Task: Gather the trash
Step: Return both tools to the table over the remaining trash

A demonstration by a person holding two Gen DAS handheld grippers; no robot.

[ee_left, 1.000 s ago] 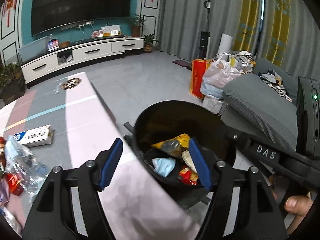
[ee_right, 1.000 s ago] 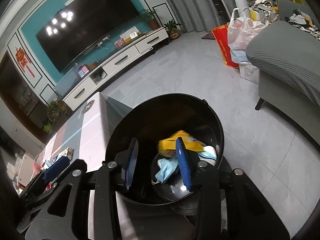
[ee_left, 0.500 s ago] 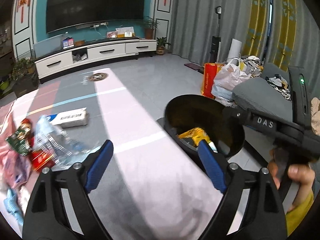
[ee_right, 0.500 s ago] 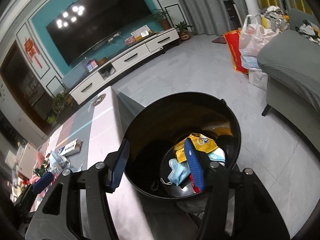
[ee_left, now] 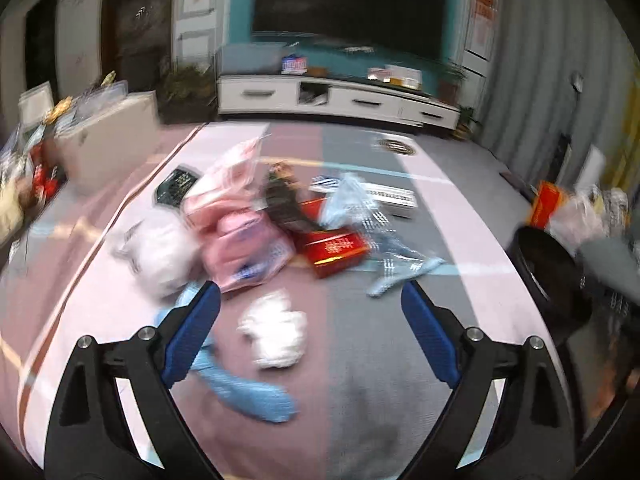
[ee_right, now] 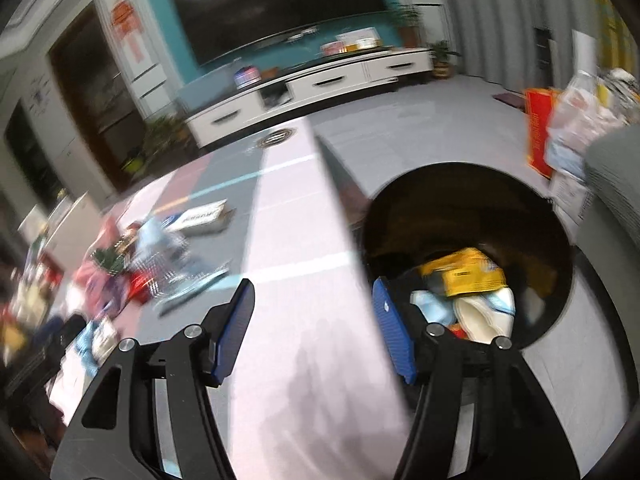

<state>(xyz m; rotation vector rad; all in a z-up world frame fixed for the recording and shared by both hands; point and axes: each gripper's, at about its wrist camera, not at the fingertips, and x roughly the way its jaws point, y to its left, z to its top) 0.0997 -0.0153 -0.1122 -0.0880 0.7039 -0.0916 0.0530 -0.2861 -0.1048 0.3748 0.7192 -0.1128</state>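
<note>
right wrist view: bare table (ee_right: 288, 240) edge beside black bin (ee_right: 560, 240)

One crumpled white paper wad (ee_left: 276, 334) lies just ahead of the left tool, between its two blue-padded fingers (ee_left: 192, 336). One flat light-blue mask-like piece (ee_left: 248, 394) lies beside the left finger. Further ahead lie one bulging white plastic bag (ee_left: 160, 252), one pink plastic bag (ee_left: 244, 240), one red rectangular box (ee_left: 334, 246), one dark green snack wrapper (ee_left: 282, 196), one crinkled clear plastic bottle (ee_left: 360, 216) and one flat white-and-blue carton (ee_left: 384, 196). To the right stands one round black bin (ee_right: 468, 208); ahead of the right tool, it holds one yellow packet (ee_right: 466, 270); blur keeps the pale pieces beside it from being counted.
</note>
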